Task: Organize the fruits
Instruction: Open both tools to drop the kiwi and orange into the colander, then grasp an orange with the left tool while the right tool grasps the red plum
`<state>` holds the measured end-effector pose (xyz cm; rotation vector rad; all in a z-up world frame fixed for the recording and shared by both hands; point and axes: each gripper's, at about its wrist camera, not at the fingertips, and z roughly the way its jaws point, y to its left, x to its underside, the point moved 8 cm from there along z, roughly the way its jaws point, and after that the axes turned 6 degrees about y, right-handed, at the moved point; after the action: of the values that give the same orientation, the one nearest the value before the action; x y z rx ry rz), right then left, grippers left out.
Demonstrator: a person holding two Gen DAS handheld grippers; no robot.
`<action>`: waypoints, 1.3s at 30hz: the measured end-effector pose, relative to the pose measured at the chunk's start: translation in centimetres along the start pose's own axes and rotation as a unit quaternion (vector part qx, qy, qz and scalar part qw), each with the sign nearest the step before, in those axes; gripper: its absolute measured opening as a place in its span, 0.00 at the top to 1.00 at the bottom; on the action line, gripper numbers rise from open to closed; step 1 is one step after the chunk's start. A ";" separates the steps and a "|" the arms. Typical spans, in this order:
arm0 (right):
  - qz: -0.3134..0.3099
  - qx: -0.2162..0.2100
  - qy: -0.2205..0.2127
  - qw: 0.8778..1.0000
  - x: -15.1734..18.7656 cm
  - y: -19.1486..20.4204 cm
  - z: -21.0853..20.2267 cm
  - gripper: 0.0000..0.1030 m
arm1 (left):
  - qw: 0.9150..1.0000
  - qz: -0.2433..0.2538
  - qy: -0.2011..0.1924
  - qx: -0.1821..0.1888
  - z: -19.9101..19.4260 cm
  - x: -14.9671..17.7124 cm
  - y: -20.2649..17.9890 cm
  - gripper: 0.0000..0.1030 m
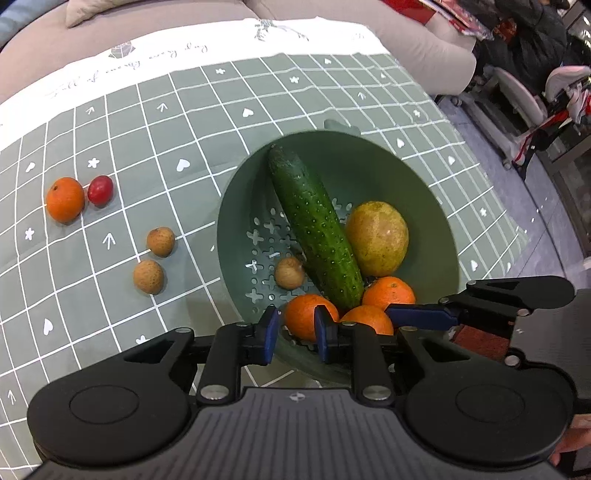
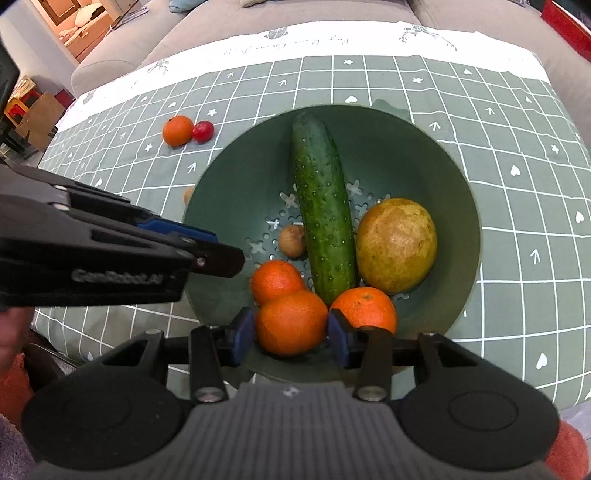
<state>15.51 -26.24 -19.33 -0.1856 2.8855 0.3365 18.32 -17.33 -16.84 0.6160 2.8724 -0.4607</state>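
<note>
A green colander bowl holds a cucumber, a yellow-green pear, three tangerines and a brown longan. My right gripper is open, its pads either side of a tangerine at the bowl's near edge. My left gripper is open and empty above the near rim, in front of another tangerine. On the cloth lie a tangerine, a red fruit and two longans.
A green checked tablecloth covers the table. A grey sofa stands behind it. Chairs and clutter are at the right. The left gripper shows at the bowl's left rim in the right wrist view.
</note>
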 end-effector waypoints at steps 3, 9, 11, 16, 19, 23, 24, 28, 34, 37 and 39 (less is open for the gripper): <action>0.001 0.007 -0.011 1.000 -0.1 0.0 -0.7 0.47 | 1.000 -0.004 -0.016 0.004 -1.1 0.1 0.2 0.71; -0.011 0.017 -0.028 0.999 -0.4 0.6 -2.3 0.47 | 0.999 -0.003 -0.050 -0.015 -3.6 0.3 1.1 0.70; -0.016 0.018 -0.034 0.999 -0.6 1.2 -2.7 0.47 | 0.998 -0.001 -0.061 -0.028 -4.4 0.5 1.7 0.69; -0.031 0.018 -0.062 0.997 -1.6 3.1 -3.8 0.47 | 0.995 -0.012 -0.081 -0.063 -6.2 1.2 3.9 0.69; -0.041 0.017 -0.080 0.996 -2.3 4.6 -4.3 0.47 | 0.993 -0.024 -0.096 -0.070 -7.1 1.8 5.3 0.69; -0.049 0.015 -0.103 0.993 -2.9 6.2 -4.5 0.47 | 0.988 -0.036 -0.127 -0.075 -8.3 2.5 7.0 0.69; -0.050 0.013 -0.110 0.993 -3.1 6.7 -4.4 0.47 | 0.987 -0.040 -0.134 -0.074 -8.6 2.7 7.5 0.69; -0.062 0.008 -0.125 0.990 -4.1 8.5 -3.9 0.48 | 0.983 -0.054 -0.160 -0.076 -9.5 3.1 9.6 0.69; -0.093 0.003 -0.129 0.987 -5.8 11.1 -2.3 0.56 | 0.979 -0.074 -0.170 -0.086 -9.5 3.4 12.5 0.69; -0.103 0.003 -0.126 0.987 -7.1 11.8 -1.5 0.62 | 0.978 -0.075 -0.171 -0.089 -9.1 3.0 13.5 0.69; -0.105 0.000 -0.126 0.987 -8.1 12.0 -1.0 0.62 | 0.978 -0.069 -0.175 -0.093 -8.9 2.4 14.0 0.69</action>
<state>21.27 -14.16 -13.87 -0.4112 2.5887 0.2968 21.18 -1.36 -12.74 0.2724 2.5888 -0.2792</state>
